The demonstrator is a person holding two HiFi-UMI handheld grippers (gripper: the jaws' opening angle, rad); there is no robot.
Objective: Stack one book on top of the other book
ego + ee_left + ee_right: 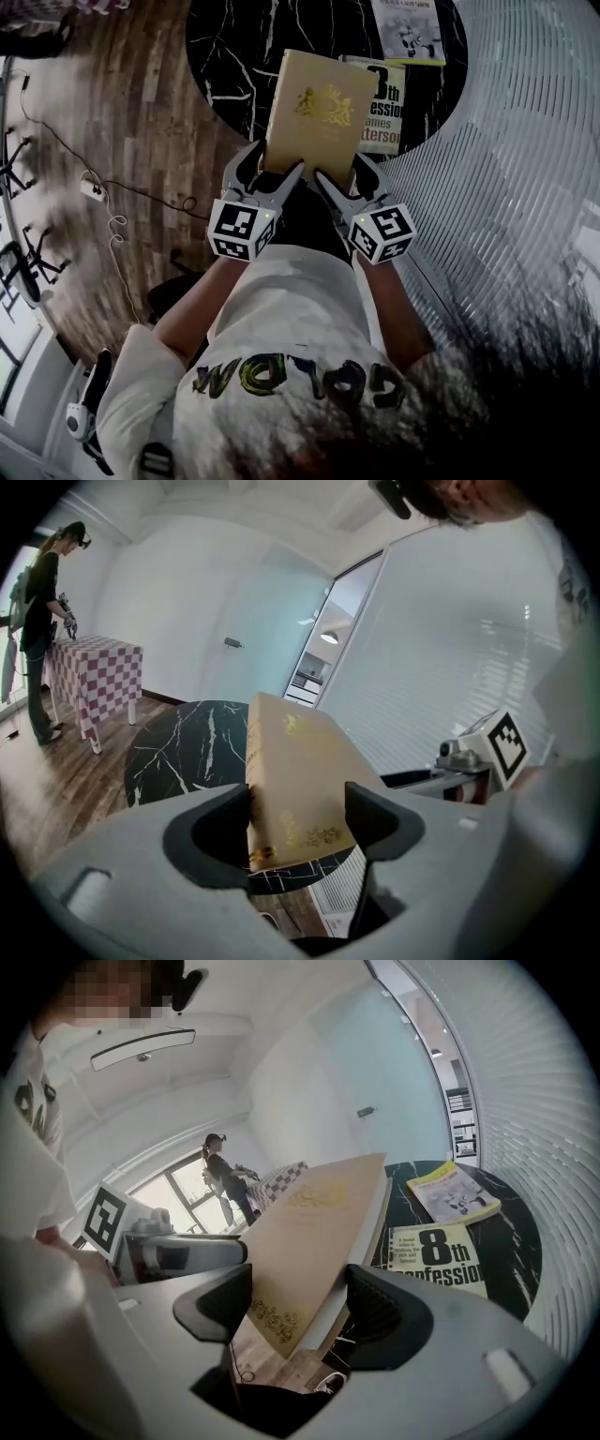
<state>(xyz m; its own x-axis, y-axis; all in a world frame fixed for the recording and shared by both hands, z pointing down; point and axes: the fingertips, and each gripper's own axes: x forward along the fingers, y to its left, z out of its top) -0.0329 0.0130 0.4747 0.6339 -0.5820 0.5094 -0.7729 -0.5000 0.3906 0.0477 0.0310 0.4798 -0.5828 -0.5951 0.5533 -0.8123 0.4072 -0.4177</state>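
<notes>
My left gripper [272, 171] is clamped on the near left corner of the tan hardcover book with the gold crest [319, 103]. My right gripper [345, 174] clamps its near right corner. The book is lifted above the round black marble table [234, 56]. Lowering it onto the white paperback book [388, 112] remains.

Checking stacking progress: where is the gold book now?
Head view, centre: the gold book is gripped at its near corners by the left tongs and right tongs, above the near edge of the table, overlapping the 8th Confession book on its right.
</notes>
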